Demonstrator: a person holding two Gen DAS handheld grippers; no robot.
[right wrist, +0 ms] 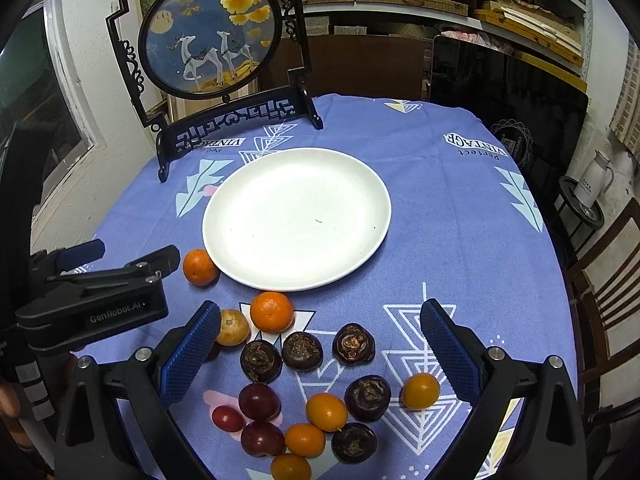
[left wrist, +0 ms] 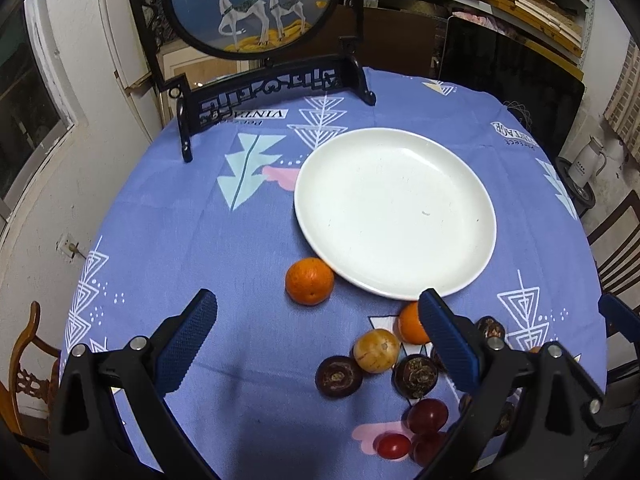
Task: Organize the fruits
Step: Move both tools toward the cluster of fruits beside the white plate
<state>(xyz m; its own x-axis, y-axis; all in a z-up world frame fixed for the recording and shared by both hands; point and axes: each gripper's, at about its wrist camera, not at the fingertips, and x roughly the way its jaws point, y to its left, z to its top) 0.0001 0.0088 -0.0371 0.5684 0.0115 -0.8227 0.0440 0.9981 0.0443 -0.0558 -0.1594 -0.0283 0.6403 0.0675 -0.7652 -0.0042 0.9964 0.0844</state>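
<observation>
The plate (right wrist: 296, 216) looks like glazed white ceramic, smooth with a soft sheen. Under it the tablecloth (right wrist: 460, 240) is matt woven cloth, printed. Just beside the plate's near rim, an orange (right wrist: 271, 311) has dimpled, faintly shiny peel; nearer than that, the dark water chestnuts (right wrist: 302, 351) look rough and dull, the plums (right wrist: 259, 401) smooth and glossy. Beyond the plate, the screen stand (right wrist: 236, 118) is glossy black carved wood. The right gripper (right wrist: 320, 354) is matt black plastic with knurled blue pads (right wrist: 188, 360).

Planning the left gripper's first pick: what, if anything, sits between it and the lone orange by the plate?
Nothing visible. The left gripper hangs open with only bare tablecloth before the orange, which sits against the empty white plate.
</observation>
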